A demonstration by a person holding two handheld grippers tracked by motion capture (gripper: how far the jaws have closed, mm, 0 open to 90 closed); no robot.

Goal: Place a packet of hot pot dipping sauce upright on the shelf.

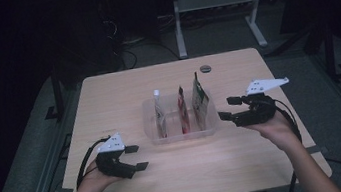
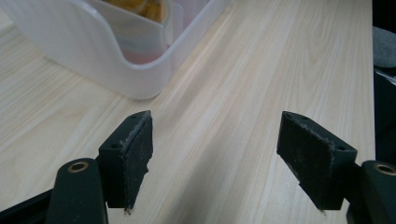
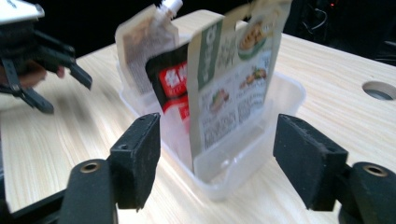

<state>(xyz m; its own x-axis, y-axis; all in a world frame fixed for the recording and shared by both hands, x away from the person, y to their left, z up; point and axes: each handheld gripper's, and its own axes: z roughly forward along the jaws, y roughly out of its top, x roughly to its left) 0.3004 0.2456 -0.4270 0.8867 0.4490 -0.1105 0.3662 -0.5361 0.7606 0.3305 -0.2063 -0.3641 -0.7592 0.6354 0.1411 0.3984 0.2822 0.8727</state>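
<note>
A clear plastic bin (image 1: pixel 153 128) stands mid-table with three upright pouches in it: a white spouted pouch (image 1: pixel 160 113), a red and black pouch (image 1: pixel 182 109) and a green and white food pouch (image 1: pixel 199 101). My left gripper (image 1: pixel 136 157) rests open on the table, left of the bin's near corner (image 2: pixel 140 77), with bare wood between its jaws. My right gripper (image 1: pixel 228 108) hovers open just right of the bin, its jaws facing the green and white pouch (image 3: pixel 233 79). In the right gripper view the red pouch (image 3: pixel 170 77) and white pouch (image 3: pixel 140 39) stand behind it.
The light wooden table (image 1: pixel 108 99) has a round grommet hole (image 1: pixel 205 68) near its far edge. Table legs and cables stand on the dark floor beyond. Bare wood lies all around the bin.
</note>
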